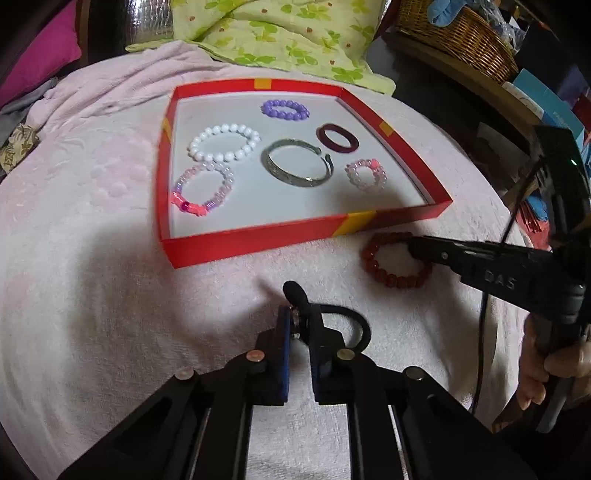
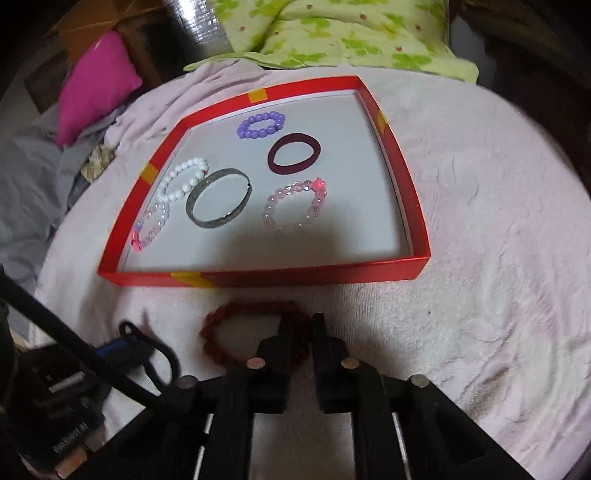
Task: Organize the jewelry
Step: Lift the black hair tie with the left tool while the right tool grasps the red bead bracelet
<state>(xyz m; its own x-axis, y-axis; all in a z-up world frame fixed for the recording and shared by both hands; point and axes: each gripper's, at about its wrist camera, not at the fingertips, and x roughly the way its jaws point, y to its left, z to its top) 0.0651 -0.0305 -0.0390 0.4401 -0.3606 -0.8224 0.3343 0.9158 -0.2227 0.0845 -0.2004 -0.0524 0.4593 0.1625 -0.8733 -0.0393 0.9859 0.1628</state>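
Note:
A red tray (image 1: 258,240) (image 2: 314,275) lies on a pink towel. It holds a purple bead bracelet (image 1: 284,109) (image 2: 261,124), a white bead bracelet (image 1: 223,144) (image 2: 183,183), a silver bangle (image 1: 298,167) (image 2: 218,202), a dark red ring band (image 1: 338,138) (image 2: 294,152) and two pink bead bracelets (image 1: 203,192) (image 1: 365,173) (image 2: 295,206). My left gripper (image 1: 301,321) is shut on a black hair tie (image 1: 343,321), also seen in the right wrist view (image 2: 147,350). My right gripper (image 2: 301,325) (image 1: 415,247) is shut on a dark red bead bracelet (image 1: 397,260) (image 2: 251,332) on the towel.
A green floral quilt (image 1: 280,33) lies behind the tray. A pink cushion (image 2: 96,85) is at the far left. A wicker basket (image 1: 461,37) and boxes stand at the far right. The pink towel (image 2: 498,258) spreads right of the tray.

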